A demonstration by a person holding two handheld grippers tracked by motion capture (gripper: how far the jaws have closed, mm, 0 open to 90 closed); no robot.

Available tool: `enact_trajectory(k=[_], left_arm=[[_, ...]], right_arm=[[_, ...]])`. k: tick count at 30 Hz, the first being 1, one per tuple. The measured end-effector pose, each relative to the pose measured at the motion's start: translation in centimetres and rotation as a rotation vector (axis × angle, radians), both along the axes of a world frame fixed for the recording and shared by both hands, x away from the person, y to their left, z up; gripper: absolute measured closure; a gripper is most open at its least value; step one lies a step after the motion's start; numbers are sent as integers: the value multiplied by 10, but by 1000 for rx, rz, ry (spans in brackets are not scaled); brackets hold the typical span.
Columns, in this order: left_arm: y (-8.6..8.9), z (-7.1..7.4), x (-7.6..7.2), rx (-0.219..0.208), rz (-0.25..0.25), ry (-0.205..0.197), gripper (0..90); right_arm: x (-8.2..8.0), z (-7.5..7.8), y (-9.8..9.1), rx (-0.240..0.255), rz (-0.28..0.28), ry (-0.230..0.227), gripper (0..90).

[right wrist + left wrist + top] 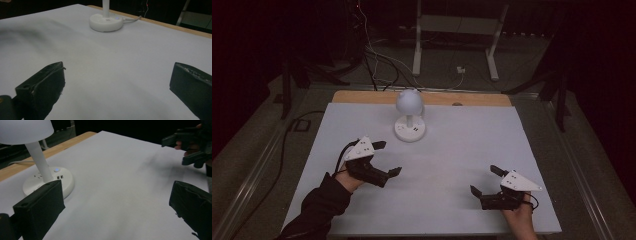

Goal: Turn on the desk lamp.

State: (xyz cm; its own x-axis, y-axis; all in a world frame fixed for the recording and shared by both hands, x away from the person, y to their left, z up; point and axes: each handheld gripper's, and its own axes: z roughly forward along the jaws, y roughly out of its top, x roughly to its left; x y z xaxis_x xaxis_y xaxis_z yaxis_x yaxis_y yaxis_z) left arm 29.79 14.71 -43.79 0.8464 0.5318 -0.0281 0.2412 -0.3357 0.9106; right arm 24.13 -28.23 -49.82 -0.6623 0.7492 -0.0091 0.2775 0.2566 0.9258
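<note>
Before you stands a small white desk lamp [410, 116] with a rounded shade, a slim stem and a round base bearing sockets and a lit button, near the far edge of the white-covered table [452, 165], whose bare wooden strip [482, 99] shows behind it.

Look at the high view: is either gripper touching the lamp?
No. The left gripper and right gripper both sit apart from the lamp, jaws open.
</note>
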Motion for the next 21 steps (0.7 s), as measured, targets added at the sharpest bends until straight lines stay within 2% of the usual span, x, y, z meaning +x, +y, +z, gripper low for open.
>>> enact_trajectory(k=[8,10,13,17,21], left_arm=[[-10,2,9,14,24,3,2],[-11,2,12,-5,24,18,2],[-14,2,15,4,22,28,2],[-19,0,20,10,40,34,2],[-27,1,27,-5,82,22,2]], right_arm=[[0,0,0,8,1,0,0],[0,0,0,7,0,2,0],[0,1,0,8,1,-1,0],[0,0,0,7,2,1,0],[0,1,0,9,1,2,0]])
